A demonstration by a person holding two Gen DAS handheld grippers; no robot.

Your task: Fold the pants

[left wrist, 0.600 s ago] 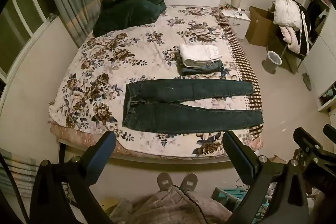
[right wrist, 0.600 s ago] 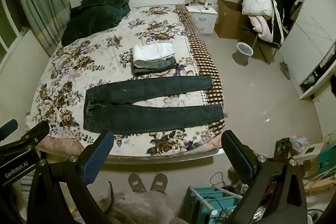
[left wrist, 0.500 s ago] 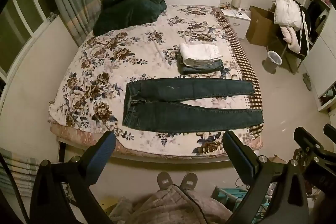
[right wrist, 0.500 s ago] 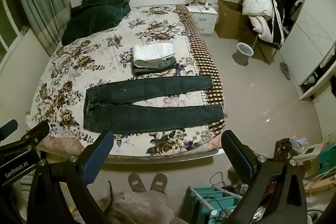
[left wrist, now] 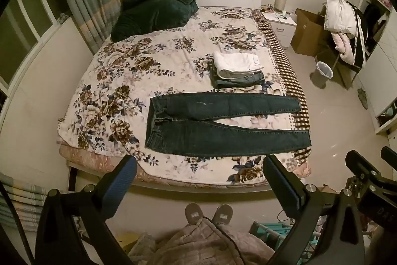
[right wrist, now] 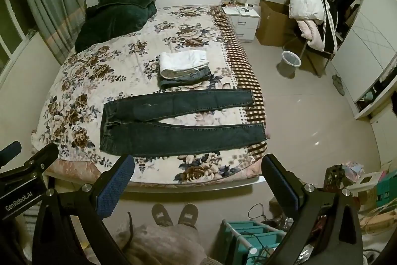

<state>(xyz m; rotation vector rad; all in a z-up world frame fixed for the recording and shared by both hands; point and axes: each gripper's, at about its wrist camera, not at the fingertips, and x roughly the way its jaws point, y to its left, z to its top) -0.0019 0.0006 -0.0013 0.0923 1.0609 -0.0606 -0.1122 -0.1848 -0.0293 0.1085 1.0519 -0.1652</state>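
Bed [left wrist: 119, 81] with floral cover, filling most of both wrist views; dark green blanket [left wrist: 153, 9] heaped at the headboard end, on the left side. Dark jeans [left wrist: 223, 126] lying unfolded and flat across the near end of the bed — waistband to the left, both legs running right to the checked border, parted by a narrow wedge of cover; same pair in the right wrist view [right wrist: 178, 121]. Stack of folded clothes [left wrist: 238, 68], white piece on top, sitting just beyond the upper leg, close to it. Wastebasket [right wrist: 289, 63] standing on the floor right of the bed. Left gripper [left wrist: 198, 180] and right gripper [right wrist: 197, 179] hovering above the floor short of the bed — jaws spread wide, gripping nothing, well apart from the jeans.
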